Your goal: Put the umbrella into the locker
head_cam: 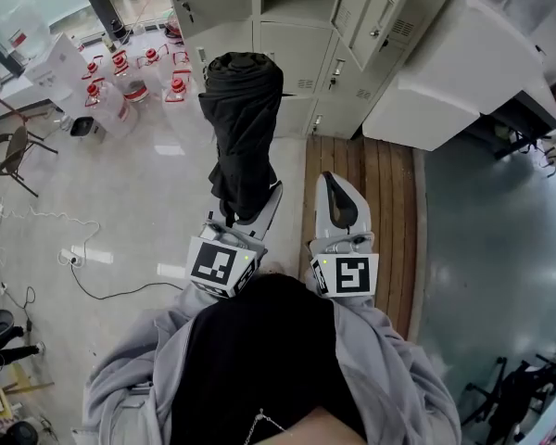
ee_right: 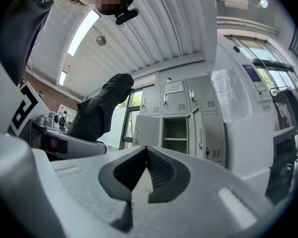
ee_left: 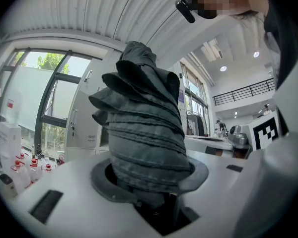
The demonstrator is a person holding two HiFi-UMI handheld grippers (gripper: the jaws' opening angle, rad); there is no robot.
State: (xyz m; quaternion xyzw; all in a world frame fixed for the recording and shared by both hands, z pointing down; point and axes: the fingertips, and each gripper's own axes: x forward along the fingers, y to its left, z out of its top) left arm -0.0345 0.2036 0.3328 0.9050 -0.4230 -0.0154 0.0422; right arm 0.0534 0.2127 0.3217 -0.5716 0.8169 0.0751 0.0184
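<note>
Seemingly light, with loose, soft fabric, the folded umbrella (head_cam: 242, 128) juts forward from the left gripper (head_cam: 247, 213), whose jaws clamp its lower end, the firmest hold. The right gripper (head_cam: 341, 207) has its jaws together, empty, and the open locker (ee_right: 175, 132) stands ahead.

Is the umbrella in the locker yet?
Not yet. Done: the folded umbrella is picked up and one locker stands open. In hand: the left hand-held gripper grips the umbrella; the right hand-held gripper is shut and empty. Left: carry it over and put it inside.
</note>
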